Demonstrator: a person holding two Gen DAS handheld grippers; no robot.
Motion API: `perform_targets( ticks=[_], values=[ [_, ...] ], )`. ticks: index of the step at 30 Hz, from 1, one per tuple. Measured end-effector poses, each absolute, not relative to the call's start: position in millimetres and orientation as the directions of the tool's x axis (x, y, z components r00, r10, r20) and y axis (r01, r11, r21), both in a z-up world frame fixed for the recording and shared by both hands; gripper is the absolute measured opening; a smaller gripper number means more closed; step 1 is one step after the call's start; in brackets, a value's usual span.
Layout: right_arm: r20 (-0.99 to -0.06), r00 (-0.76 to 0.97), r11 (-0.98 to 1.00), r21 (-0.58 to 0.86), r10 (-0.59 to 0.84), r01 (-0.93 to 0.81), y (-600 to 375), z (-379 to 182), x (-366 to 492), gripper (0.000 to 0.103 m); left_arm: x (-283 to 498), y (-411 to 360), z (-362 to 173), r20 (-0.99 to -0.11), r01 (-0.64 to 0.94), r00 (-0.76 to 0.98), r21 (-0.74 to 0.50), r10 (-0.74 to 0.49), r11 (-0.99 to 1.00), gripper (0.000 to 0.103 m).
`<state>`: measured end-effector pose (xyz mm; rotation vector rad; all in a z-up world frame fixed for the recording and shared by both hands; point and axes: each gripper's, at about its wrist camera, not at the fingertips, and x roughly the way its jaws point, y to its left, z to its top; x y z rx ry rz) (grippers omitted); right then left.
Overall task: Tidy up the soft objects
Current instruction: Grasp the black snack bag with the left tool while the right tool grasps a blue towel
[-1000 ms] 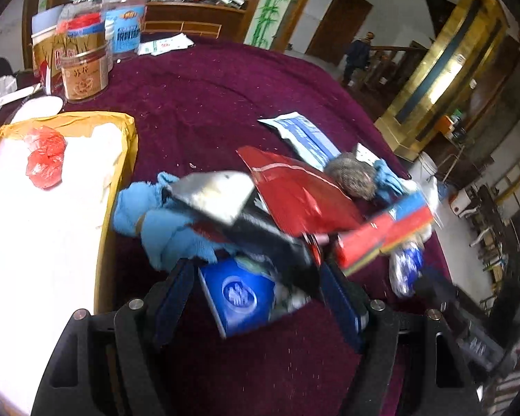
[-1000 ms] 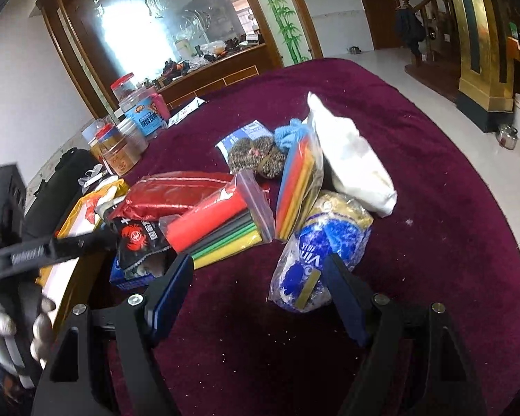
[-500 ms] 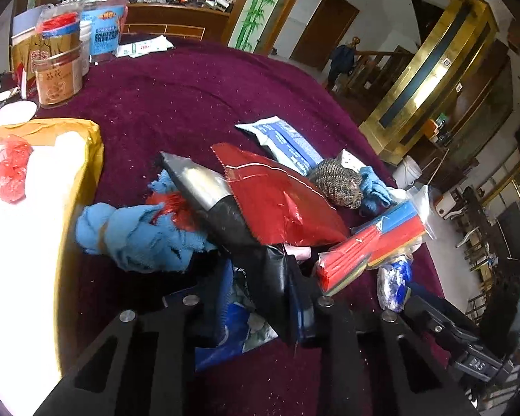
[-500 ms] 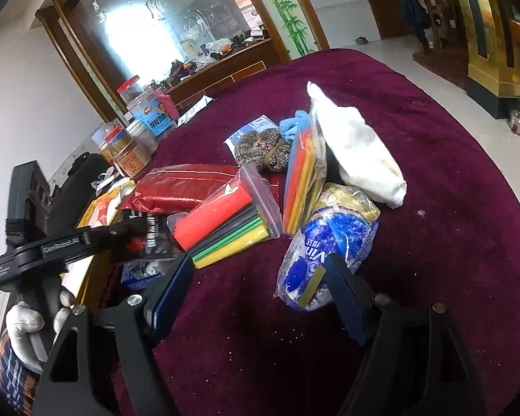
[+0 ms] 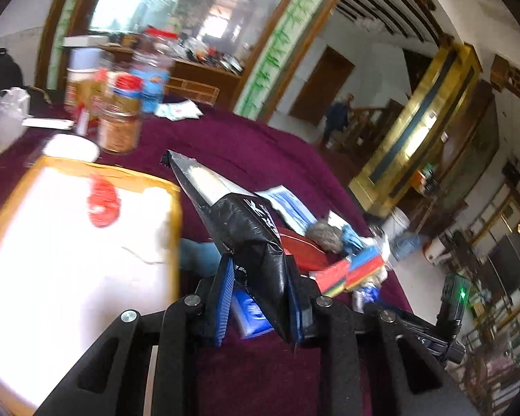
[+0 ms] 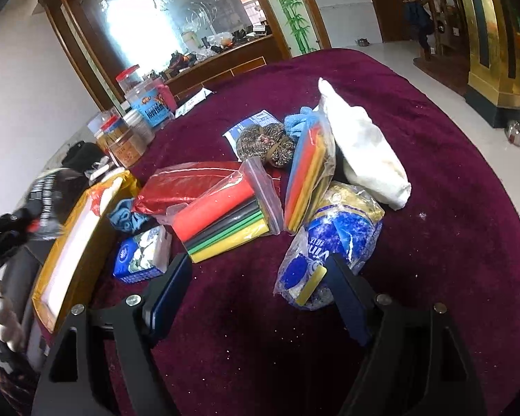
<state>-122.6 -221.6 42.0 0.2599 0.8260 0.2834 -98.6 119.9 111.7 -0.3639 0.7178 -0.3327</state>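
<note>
The left gripper [image 5: 260, 287] is clamped on a black foil packet [image 5: 249, 228], lifted clear of the pile and hanging beside the yellow-rimmed tray [image 5: 175, 222]. The right gripper [image 6: 256, 294] waits with its jaws apart above the purple tablecloth [image 6: 450, 208]. The pinch catches only the packet's lower end, so the slick, floppy foil could slide out and drop short of the tray.

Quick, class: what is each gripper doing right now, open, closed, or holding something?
Left gripper: closed on the black foil packet, lifted off the pile.
Right gripper: open, holding nothing, above the maroon cloth.
</note>
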Motion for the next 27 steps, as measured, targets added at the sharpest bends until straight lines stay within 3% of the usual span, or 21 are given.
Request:
perform_targets(
  ticks=[14,17,21,24,27],
  values=[
    [-0.694,0.436,0.813,0.415,0.573,-0.408,-90.4,71.5,-101.2,0.078,-139.1,206.8,96.7,-0.555,0.027,0.774,-0.454,-0.306,0.891,0.029],
    [-0.727,0.461,0.836,0.289,0.509,-0.467,-46.6,77.7,-89.2,0.078,-142.7,215.0,92.5,-0.556,0.015,0.775,-0.46,-0.301,0.888,0.029],
    [-0.759,0.536,0.815,-0.012,0.37,-0.58,15.2,75.1,-81.5,0.078,-147.9,231.7,88.1,-0.559,-0.007,0.777,-0.468,-0.29,0.884,0.029],
    [-0.773,0.559,0.764,-0.156,0.299,-0.625,40.8,61.9,-73.7,0.065,-150.2,245.8,85.0,-0.564,-0.028,0.777,-0.473,-0.279,0.88,0.029],
    [-0.804,0.543,0.733,-0.216,0.241,-0.645,54.2,44.4,-56.6,0.044,-151.3,259.5,81.6,-0.57,-0.048,0.777,-0.476,-0.266,0.878,0.029]
  ],
)
